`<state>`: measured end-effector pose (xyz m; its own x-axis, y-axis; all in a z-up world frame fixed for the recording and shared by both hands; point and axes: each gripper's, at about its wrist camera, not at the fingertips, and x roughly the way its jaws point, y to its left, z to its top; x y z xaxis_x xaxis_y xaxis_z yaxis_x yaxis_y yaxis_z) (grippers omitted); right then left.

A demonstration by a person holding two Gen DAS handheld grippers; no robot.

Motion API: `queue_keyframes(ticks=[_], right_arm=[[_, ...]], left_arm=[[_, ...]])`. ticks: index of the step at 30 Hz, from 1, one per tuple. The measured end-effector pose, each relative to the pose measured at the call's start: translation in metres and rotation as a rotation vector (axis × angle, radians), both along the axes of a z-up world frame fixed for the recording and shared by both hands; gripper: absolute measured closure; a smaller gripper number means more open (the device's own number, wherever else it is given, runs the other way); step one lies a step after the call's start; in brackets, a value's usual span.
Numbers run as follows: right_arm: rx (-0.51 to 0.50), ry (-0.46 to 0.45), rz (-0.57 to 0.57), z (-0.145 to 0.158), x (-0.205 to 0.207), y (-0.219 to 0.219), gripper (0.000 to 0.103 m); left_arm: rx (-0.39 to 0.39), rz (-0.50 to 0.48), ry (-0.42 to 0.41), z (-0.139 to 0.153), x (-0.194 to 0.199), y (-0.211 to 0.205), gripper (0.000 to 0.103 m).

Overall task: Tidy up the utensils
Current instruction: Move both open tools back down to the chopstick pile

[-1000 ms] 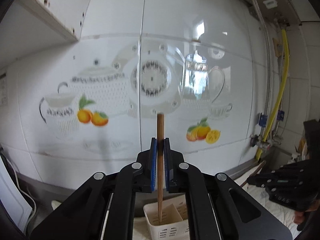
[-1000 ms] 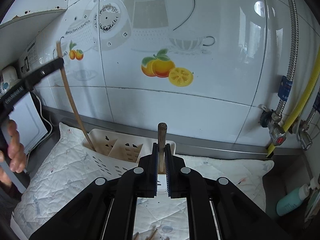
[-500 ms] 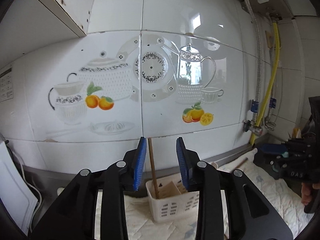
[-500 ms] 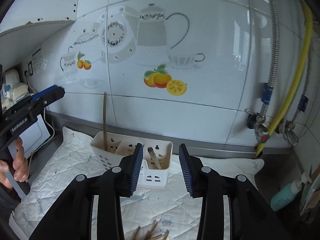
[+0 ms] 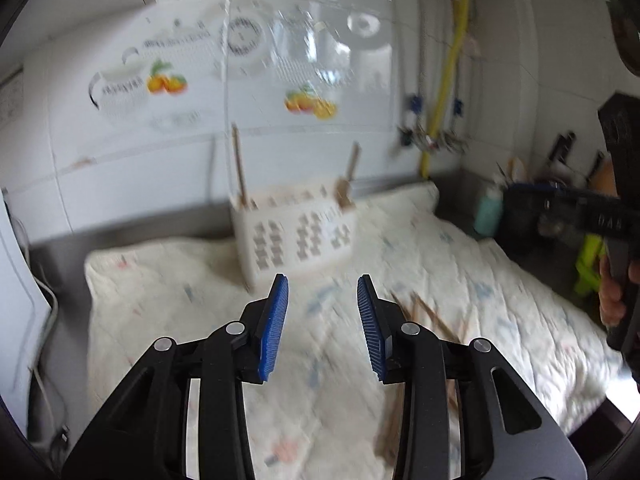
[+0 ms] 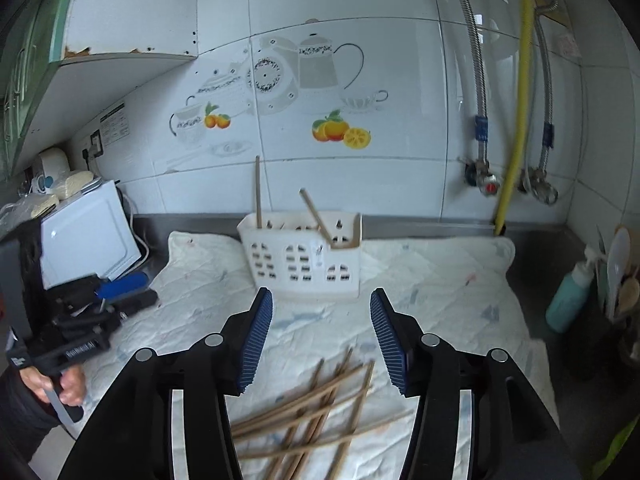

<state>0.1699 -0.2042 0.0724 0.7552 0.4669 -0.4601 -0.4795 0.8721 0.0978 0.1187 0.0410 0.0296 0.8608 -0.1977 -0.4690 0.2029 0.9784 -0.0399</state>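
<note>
Both grippers' jaws just opened, empty, over seemingly loose chopsticks (image 6: 316, 412)

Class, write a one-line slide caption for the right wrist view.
Open right gripper above loose chopsticks on a quilted mat; two chopsticks already in the white caddy.

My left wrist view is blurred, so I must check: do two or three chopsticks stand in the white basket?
Observer: Two: an upright chopstick at the left end of the basket, a leaning chopstick at its right end.
Operator: Where do the loose ones lie?
Observer: In a crossed pile on the quilted mat, before the basket.
Operator: Is the right gripper holding anything?
Observer: No; the right gripper has nothing between its jaws, which have just been opening.
</note>
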Motion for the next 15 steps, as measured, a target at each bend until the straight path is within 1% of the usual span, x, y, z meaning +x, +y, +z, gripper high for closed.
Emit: queue_keyframes(ticks=[3, 6, 11, 15], right_arm=[[-0.005, 0.002, -0.016, -0.016, -0.025, -0.005, 0.051], [0.002, 0.008, -0.037, -0.032, -0.046, -0.011, 0.048], [0.018, 0.055, -0.067, -0.057, -0.068, -0.021, 0.048], [-0.023, 0.082, -0.094, -0.078, -0.079, -0.022, 0.048]], left_arm=[[-0.017, -0.072, 0.112, -0.034, -0.004, -0.005, 0.067], [-0.037, -0.135, 0.202, -0.064, -0.004, -0.008, 0.067], [-0.071, -0.223, 0.310, -0.099, 0.001, -0.015, 0.067], [-0.028, -0.238, 0.346, -0.115, 0.003, -0.024, 0.067]])
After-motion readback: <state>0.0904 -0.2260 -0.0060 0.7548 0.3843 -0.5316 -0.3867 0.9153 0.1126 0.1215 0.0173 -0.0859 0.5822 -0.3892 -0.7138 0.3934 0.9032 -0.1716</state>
